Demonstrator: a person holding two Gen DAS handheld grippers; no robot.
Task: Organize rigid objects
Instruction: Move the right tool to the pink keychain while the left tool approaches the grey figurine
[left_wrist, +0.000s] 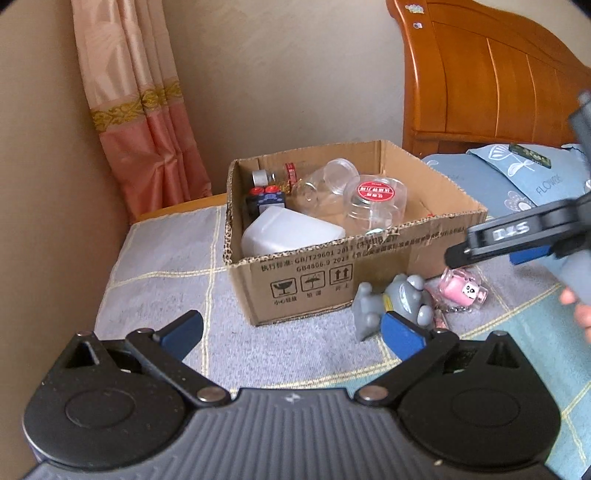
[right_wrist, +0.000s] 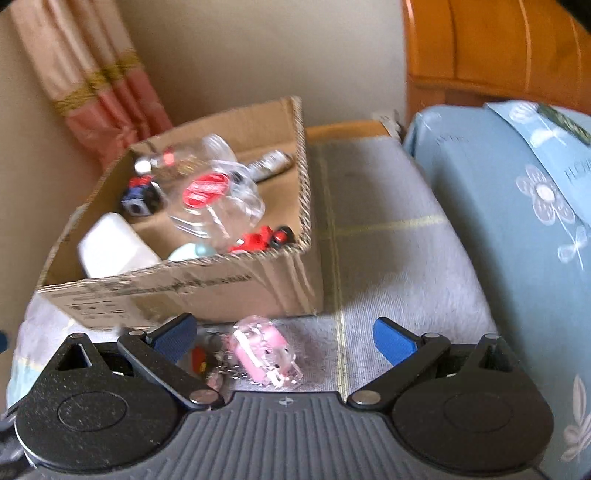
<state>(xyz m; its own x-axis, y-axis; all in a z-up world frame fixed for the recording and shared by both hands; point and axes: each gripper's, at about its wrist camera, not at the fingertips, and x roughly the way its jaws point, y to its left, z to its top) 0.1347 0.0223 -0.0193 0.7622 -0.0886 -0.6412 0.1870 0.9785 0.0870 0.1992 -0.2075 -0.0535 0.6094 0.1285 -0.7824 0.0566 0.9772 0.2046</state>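
The right tool (right_wrist: 282, 334), jaws spread and empty, is hovering over the small clear-and-pink plastic bottle charm (right_wrist: 264, 352) lying on the bed; centring both pads before clenching looks wise. The left tool (left_wrist: 291, 328) is also released beside the grey toy figure (left_wrist: 393, 302). Beyond, the open brown cardboard box (right_wrist: 229, 284) is waiting.

Brown cardboard box (left_wrist: 314, 266), grey toy (left_wrist: 395, 299), pink bottle (right_wrist: 264, 349), blue floral pillow (right_wrist: 517, 206)

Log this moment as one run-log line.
left gripper: jaws open, empty | right gripper: jaws open, above pink bottle | grey toy: on bed beside cardboard box
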